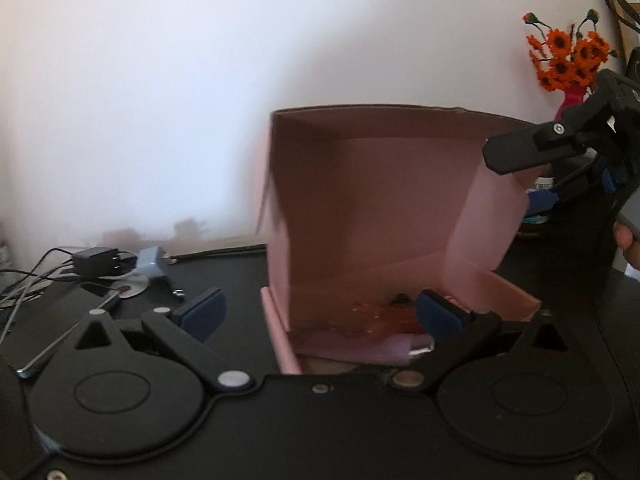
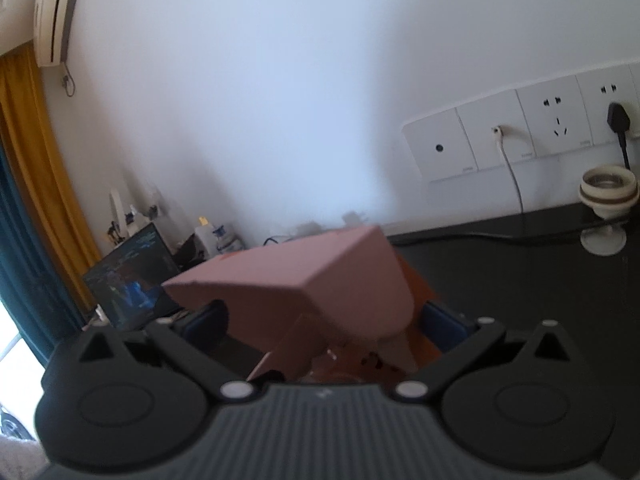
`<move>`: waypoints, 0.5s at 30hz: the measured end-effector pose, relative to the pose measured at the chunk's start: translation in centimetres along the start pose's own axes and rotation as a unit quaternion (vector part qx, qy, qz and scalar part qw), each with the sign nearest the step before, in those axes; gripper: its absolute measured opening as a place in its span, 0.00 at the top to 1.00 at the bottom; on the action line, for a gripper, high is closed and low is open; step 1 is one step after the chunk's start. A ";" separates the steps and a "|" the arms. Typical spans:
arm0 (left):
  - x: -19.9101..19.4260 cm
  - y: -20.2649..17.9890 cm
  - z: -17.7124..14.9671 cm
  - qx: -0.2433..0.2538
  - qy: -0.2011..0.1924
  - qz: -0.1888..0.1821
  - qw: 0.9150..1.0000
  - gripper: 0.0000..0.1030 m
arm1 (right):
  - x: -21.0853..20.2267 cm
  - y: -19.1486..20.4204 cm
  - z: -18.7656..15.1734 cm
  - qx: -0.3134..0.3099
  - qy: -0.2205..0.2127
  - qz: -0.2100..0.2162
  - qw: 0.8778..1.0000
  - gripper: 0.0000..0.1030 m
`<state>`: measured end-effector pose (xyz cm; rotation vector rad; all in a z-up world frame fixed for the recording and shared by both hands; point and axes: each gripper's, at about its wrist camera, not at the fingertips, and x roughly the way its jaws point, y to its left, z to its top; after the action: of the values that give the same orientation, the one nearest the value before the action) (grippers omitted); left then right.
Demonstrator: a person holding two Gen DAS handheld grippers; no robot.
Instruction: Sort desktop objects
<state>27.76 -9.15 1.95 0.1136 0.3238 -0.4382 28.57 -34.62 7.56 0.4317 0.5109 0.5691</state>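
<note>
Pink box (image 1: 372,200) lid upright between both open grippers.

One pink box (image 1: 384,184) stands on the single dark desk (image 1: 240,272), its lid raised, and two grippers are about it: the left gripper (image 1: 320,314) and the right gripper (image 2: 324,320). Off to the side I count one black power adapter (image 1: 96,262), one vase of orange flowers (image 1: 570,60) and one laptop (image 2: 132,276). On the wall there is one air conditioner (image 2: 54,8) and four socket plates (image 2: 524,136) in a row, with one white stand (image 2: 606,208) below them; what lies inside the box is too blurred to count.
</note>
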 end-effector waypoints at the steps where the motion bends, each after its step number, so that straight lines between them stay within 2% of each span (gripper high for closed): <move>1: 0.0 0.0 -0.1 0.000 -0.002 -0.008 1.000 0.00 | -0.2 0.0 -0.2 0.002 0.001 0.004 1.000 0.01; 8: -1.1 -1.3 -0.4 0.022 -0.023 -0.045 0.998 0.00 | -0.8 -0.1 -0.7 0.018 0.006 0.023 1.000 0.01; 12: -1.3 -2.3 -0.3 0.029 -0.027 -0.036 0.999 0.00 | -0.9 0.0 -0.8 0.021 0.010 0.030 0.999 0.01; 15: -1.4 -1.9 -0.2 0.014 -0.023 -0.045 0.999 0.00 | -1.0 0.1 -0.9 0.023 0.014 0.036 0.999 0.01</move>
<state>25.66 -10.27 2.18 0.1161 0.2789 -0.5331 27.26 -34.98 7.20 0.4887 0.5371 0.6336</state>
